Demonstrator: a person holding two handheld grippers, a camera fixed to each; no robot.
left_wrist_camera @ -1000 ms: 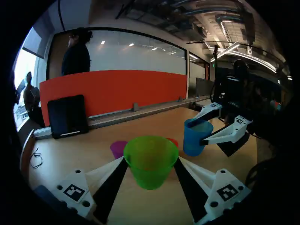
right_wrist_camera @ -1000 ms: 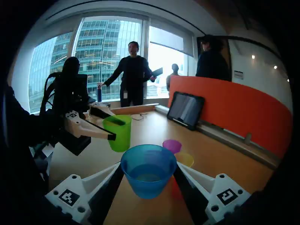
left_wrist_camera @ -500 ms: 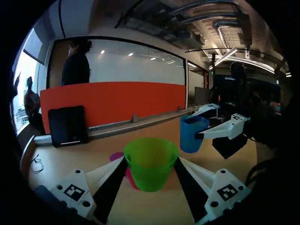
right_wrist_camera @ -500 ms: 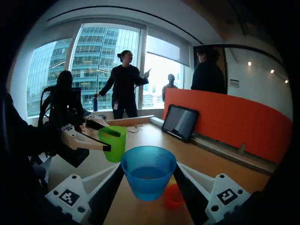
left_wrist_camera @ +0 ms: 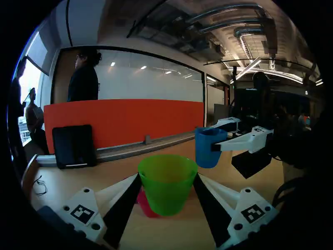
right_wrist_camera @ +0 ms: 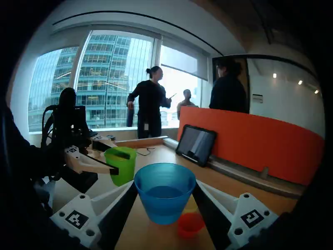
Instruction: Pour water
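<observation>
The left gripper (left_wrist_camera: 167, 180) clamps the green cup (left_wrist_camera: 167, 191). The right gripper (right_wrist_camera: 165, 186) clamps the blue cup (right_wrist_camera: 165, 204), upright and holding water. Both have risen over the last second, and the red cup (right_wrist_camera: 189, 224) on the table (right_wrist_camera: 224, 183) now sits lower, near the blue cup's base.

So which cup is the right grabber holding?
The blue cup, between the right gripper's fingers. The green cup is in the left gripper; the red cup sits on the table.
</observation>
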